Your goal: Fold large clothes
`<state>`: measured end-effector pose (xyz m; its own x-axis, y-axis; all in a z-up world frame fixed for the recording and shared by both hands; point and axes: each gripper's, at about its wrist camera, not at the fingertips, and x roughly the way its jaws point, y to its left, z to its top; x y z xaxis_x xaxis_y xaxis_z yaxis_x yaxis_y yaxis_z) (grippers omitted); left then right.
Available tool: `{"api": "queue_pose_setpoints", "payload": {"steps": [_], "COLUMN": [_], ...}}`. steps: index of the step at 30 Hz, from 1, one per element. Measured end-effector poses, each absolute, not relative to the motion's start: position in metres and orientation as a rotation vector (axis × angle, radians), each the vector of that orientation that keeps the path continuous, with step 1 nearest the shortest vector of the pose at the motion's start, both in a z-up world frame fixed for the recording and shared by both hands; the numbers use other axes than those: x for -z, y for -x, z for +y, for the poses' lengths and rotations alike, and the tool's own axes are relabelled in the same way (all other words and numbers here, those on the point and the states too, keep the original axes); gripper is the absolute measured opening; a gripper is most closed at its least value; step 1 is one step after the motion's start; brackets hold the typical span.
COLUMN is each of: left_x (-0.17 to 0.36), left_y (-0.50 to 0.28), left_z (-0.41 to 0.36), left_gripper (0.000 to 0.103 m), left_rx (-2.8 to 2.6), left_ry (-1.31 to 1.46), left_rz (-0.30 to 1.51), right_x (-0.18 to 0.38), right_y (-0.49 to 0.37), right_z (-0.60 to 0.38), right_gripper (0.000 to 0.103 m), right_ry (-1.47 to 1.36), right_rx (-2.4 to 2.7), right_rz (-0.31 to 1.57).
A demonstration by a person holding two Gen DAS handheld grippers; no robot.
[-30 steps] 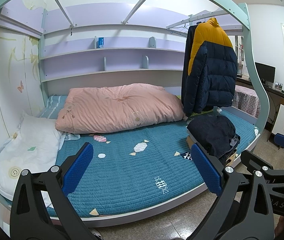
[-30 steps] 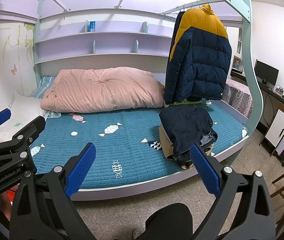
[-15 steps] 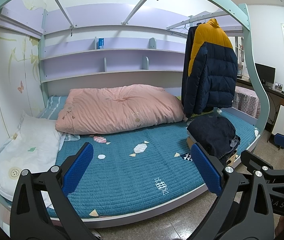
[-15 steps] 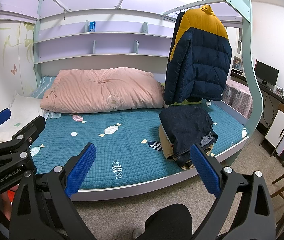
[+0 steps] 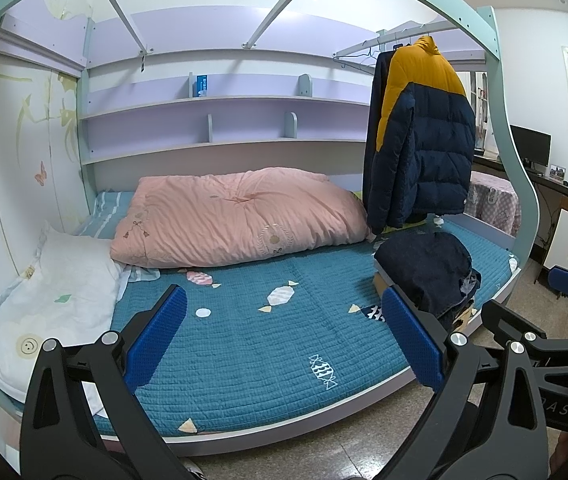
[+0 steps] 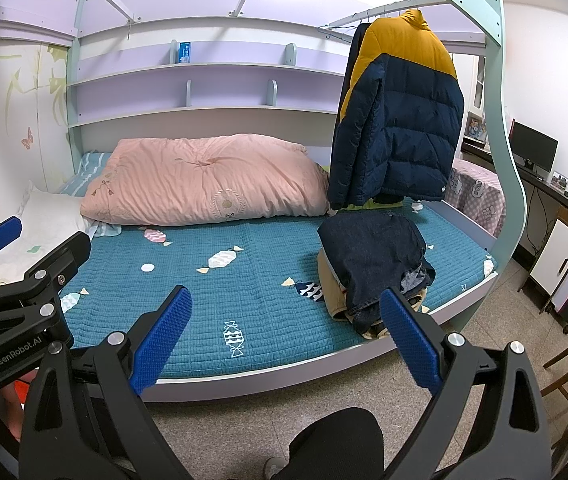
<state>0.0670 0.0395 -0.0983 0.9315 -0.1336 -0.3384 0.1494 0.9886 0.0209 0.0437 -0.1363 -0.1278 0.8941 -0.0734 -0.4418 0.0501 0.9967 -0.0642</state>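
Clothes pile (image 6: 372, 256) partly behind right tongs (image 6: 284, 332), lower layers hidden

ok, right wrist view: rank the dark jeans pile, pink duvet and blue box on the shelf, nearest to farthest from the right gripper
From the right gripper, open and held off the near edge of the bed:
1. Dark jeans pile: on the bed's near right, just beyond the right finger.
2. Pink duvet: across the mattress, against the back wall, centre-left.
3. Blue box: on the upper shelf, above the duvet.
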Motion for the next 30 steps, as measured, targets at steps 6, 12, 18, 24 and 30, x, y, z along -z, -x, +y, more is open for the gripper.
{"api": "queue_pose_setpoints", "payload": {"steps": [6,12,18,24,30], "left_x": [0.0985,0.0987,0.0989,0.0990,0.0992], "left_y": [-0.0669,-0.0670,-0.0668,-0.0667,-0.0665], "left_z": [0.0394,0.0396,0.0392,0.0391,0.0385], "left_gripper": [0.098,0.098,0.098,0.098,0.098], "left_rx": [0.145,0.146,0.146,0.146,0.145], "left_ry": [-0.047,-0.046,-0.047,-0.048,-0.049], "left_rz": [0.343,0.344,0.344,0.343,0.342], "right_x": [0.1277,0.1276,0.1274,0.1274,0.1271], "right_y": [-0.0441,-0.0445,-0.0448,-0.0451,-0.0452], "right_z": [-0.1368,-0.1378,-0.1381,-0.1388,-0.1390], "right_gripper": [0.092,0.092,0.092,0.092,0.092], "right_ry": [0.052,0.052,0.052,0.052,0.052], "right_rx": [0.064,0.062,0.061,0.060,0.060], "right_rz": [0.461,0.460,0.461,0.461,0.461]}}
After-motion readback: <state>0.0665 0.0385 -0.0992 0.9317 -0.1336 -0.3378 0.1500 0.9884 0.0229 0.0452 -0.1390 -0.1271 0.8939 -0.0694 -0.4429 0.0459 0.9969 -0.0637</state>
